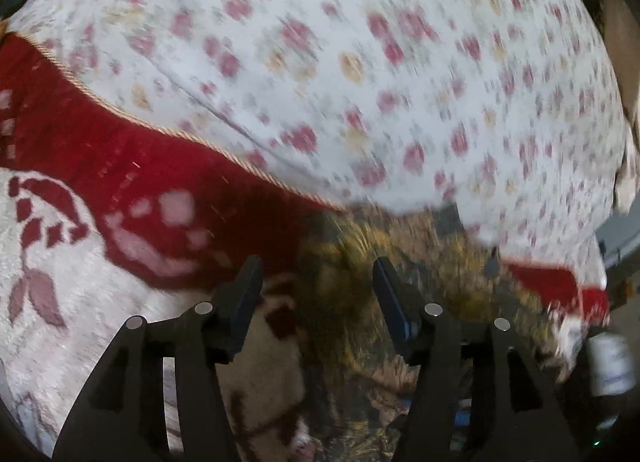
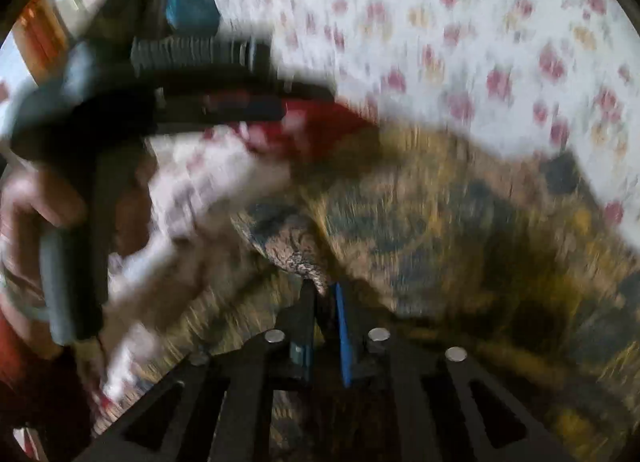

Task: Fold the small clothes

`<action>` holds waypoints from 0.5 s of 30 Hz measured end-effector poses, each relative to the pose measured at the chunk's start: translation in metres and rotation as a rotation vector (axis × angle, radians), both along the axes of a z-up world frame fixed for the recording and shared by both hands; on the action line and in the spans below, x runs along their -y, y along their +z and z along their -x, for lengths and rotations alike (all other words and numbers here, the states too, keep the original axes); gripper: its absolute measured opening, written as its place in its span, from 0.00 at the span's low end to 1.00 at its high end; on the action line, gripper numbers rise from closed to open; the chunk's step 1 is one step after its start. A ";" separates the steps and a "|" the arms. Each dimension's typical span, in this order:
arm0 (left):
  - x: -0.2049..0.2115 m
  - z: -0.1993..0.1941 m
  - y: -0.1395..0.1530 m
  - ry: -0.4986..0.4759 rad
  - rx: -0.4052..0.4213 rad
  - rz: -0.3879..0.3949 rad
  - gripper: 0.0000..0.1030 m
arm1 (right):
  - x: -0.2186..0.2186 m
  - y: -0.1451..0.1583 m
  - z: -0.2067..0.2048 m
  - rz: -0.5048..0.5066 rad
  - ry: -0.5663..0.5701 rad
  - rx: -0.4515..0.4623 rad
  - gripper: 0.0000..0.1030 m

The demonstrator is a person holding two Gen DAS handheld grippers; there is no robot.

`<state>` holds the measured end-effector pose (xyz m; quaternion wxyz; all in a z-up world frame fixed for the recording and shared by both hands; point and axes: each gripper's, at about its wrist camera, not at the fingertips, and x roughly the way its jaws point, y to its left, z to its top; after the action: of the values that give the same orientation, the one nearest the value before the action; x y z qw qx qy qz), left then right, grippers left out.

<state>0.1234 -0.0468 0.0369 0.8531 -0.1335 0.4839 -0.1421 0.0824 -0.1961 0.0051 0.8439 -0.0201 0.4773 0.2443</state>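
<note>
The left gripper (image 1: 316,274) is seen angled steeply downward, its jaws spread wide with nothing between them. Below and between the jaws a mottled yellow-green garment (image 1: 400,262) is seen, lying partly over a red and white patterned blanket (image 1: 140,173) and a white floral sheet (image 1: 380,61). Both views are blurred.

The right gripper (image 2: 322,290) is likewise pointed steeply downward. Its jaws are drawn narrow and are closed on a folded edge of the yellow-green garment, a bunch of which is seen pinched right at the tips. The rest of the garment is spread to the right, across the floral sheet.

In the right wrist view the left gripper is seen at upper left, held level across the frame by a hand (image 2: 24,205) wrapped around its handle.
</note>
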 end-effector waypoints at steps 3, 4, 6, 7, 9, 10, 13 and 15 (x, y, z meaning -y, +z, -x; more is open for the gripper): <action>0.020 0.004 -0.006 -0.058 -0.002 -0.048 0.55 | 0.052 0.041 0.033 -0.029 -0.114 0.078 0.50; 0.025 0.005 -0.007 -0.070 -0.003 -0.058 0.55 | 0.078 0.055 0.047 -0.001 -0.202 0.131 0.71; 0.031 0.006 -0.010 -0.077 -0.009 -0.067 0.55 | 0.131 0.074 0.067 0.078 -0.382 0.190 0.83; 0.033 0.007 -0.011 -0.077 -0.013 -0.076 0.55 | 0.161 0.078 0.069 0.123 -0.479 0.190 0.83; 0.036 0.009 -0.014 -0.076 -0.014 -0.097 0.55 | 0.222 0.072 0.063 0.157 -0.656 0.126 0.83; 0.038 0.009 -0.015 -0.076 -0.015 -0.105 0.55 | 0.244 0.065 0.058 0.149 -0.709 0.089 0.83; 0.039 0.009 -0.015 -0.079 -0.012 -0.116 0.55 | 0.285 0.047 0.034 0.063 -0.739 0.012 0.81; 0.042 0.009 -0.013 -0.081 -0.002 -0.122 0.55 | 0.294 0.044 0.031 0.015 -0.731 -0.017 0.76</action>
<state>0.1146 -0.0884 0.0240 0.8529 -0.0620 0.4973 -0.1466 0.0512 -0.4898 0.0494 0.8714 0.1477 0.4615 -0.0770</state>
